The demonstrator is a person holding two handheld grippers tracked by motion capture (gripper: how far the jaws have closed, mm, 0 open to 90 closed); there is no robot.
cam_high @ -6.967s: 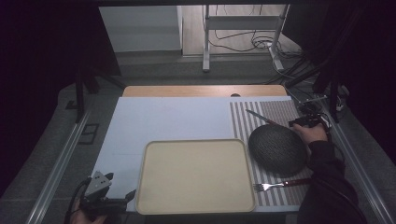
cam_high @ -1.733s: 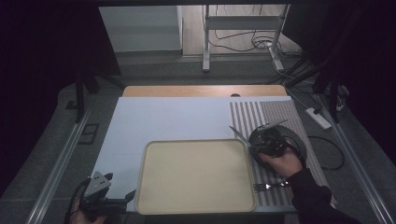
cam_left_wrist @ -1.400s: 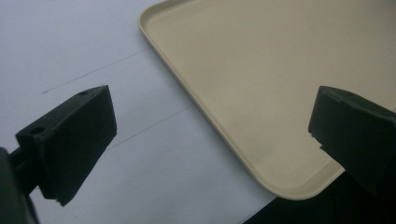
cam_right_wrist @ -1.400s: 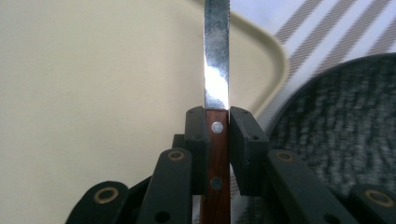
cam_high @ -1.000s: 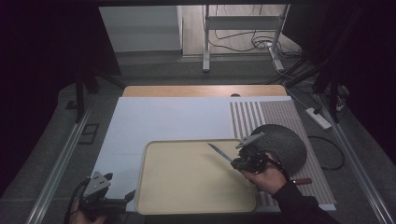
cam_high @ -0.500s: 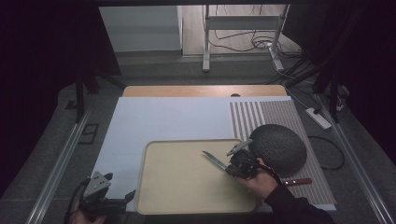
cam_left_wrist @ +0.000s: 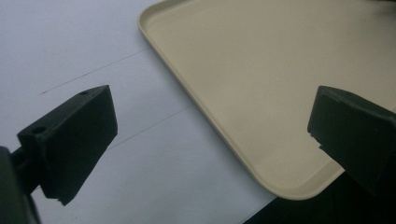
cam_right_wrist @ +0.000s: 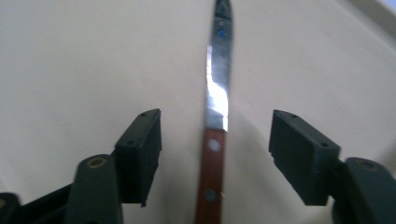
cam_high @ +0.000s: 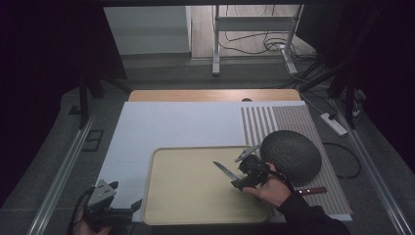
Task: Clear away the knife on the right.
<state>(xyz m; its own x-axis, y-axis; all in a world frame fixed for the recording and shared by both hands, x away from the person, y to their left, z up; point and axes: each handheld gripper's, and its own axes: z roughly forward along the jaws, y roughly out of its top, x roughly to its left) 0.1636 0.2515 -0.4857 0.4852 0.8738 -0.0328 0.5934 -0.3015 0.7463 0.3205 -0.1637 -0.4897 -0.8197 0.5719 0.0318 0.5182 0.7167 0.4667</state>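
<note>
**No words to read**

There are no words, numbers, brand names or signs to read here. The knife (cam_right_wrist: pixel 215 140) has a plain blade and a plain wooden handle. The tray (cam_high: pixel 195 205) is plain too. The striped mat (cam_high: pixel 288 120) has lines on it, but no letters.

The room was dim, its edges lost in near-black at nine and three o'clock. The desk (cam_high: pixel 210 94) showed a wooden edge under a pale sheet (cam_high: pixel 181 125). At twelve o'clock stood a white cabinet (cam_high: pixel 147 29) and a white metal stand (cam_high: pixel 254 29), with black cables (cam_high: pixel 254 46) looped on the grey floor (cam_high: pixel 195 76). A power strip (cam_high: pixel 334 124) lay at three o'clock, and metal rails (cam_high: pixel 61 178) ran along both sides.
</note>
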